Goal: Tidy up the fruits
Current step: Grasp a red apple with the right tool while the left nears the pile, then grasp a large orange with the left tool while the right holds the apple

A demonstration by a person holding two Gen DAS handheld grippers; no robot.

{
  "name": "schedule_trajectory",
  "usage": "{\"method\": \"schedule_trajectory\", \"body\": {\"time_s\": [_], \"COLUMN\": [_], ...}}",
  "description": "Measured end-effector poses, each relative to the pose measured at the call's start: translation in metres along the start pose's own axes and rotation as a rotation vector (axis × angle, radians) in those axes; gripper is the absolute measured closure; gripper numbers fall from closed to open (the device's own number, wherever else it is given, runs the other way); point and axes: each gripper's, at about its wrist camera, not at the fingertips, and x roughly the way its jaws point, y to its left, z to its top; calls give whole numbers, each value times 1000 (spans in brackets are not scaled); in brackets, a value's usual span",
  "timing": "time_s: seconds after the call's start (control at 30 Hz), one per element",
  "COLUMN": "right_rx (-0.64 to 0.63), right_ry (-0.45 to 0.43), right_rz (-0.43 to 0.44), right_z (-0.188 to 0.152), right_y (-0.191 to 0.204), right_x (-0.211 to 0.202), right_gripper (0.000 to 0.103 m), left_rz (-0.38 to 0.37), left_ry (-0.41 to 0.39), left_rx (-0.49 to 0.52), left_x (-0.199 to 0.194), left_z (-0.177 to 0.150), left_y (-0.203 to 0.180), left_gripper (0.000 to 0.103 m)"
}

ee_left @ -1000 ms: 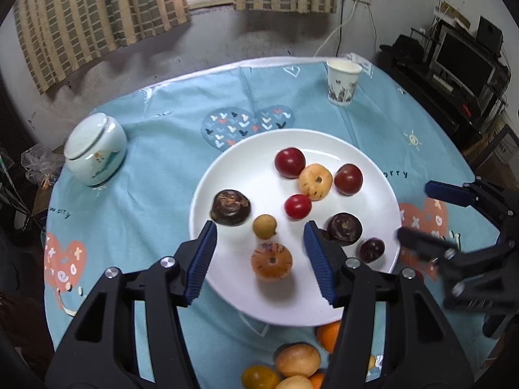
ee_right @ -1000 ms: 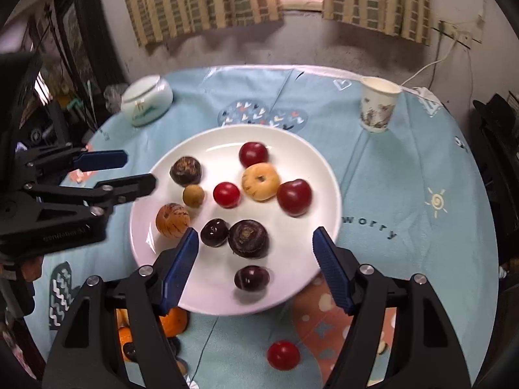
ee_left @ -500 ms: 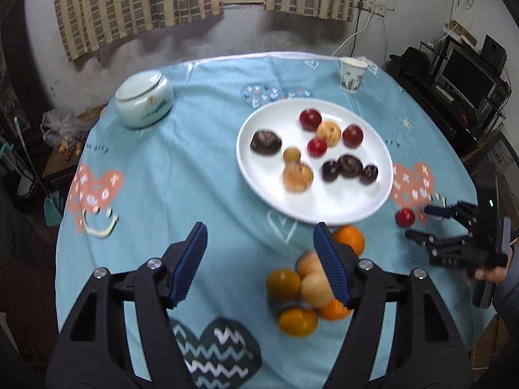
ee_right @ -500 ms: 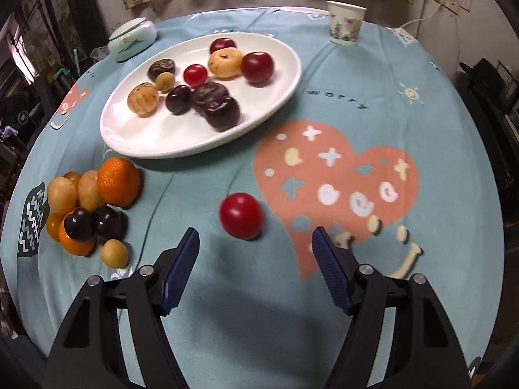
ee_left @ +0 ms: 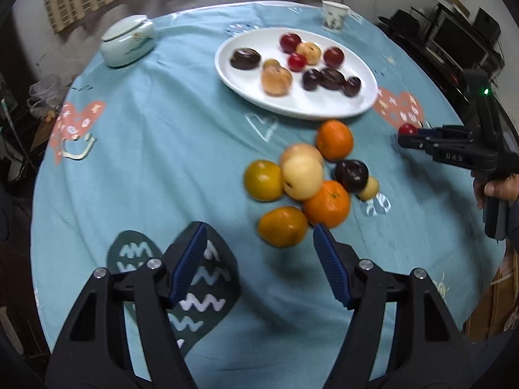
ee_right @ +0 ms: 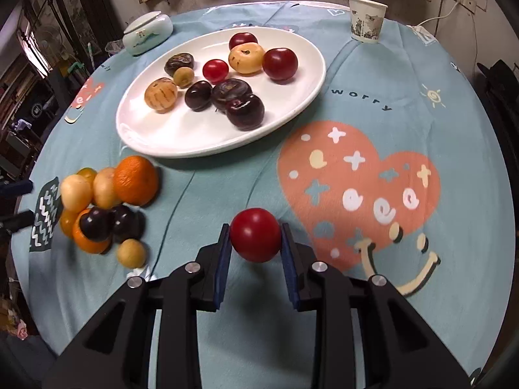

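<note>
The right gripper pinches a red fruit by its sides. It looks small, smooth and soft, so squeeze gently. The left gripper is wide apart.

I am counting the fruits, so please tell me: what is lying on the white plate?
The white plate holds nine fruits: red, dark purple and tan ones. Anything hidden behind them cannot be seen.

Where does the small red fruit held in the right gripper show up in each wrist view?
Left wrist: red fruit far right, tiny, at the right gripper tips, below the white plate.
Right wrist: red fruit bottom centre, clamped between the blue pads.
Shared landmark: the orange beside the plate's rim.
</note>
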Motion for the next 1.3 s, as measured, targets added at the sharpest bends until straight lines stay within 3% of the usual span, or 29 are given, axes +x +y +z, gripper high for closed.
{"method": "schedule_trajectory", "body": {"time_s": [0.37,0.5,0.57,0.8,1.07,1.3], "right_rx": [55,67,68,45,-3,-35], "right_ry": [15,10,4,-36,-101,-85], "right_rz": [35,41,48,82,175,238], "right_z": [-32,-42,-45,-47,-42,-55], "right_y": [14,22,28,58,100,129], "right_x": [-16,-23,-27,-45,-71,-73], "right_gripper": [73,73,73,73,73,73], "left_rz": [-21,-62,-47,-64,-25,-13], "left_ry": [61,57,60,-11,-129,-131], "left_rx": [75,109,116,114,118,120], "left_x": [50,51,50,11,-44,-55], "left_z": [-1,1,1,1,12,13], "left_y": [-9,-15,-16,-13,-26,-38], "left_gripper": [35,60,60,60,60,60]}}
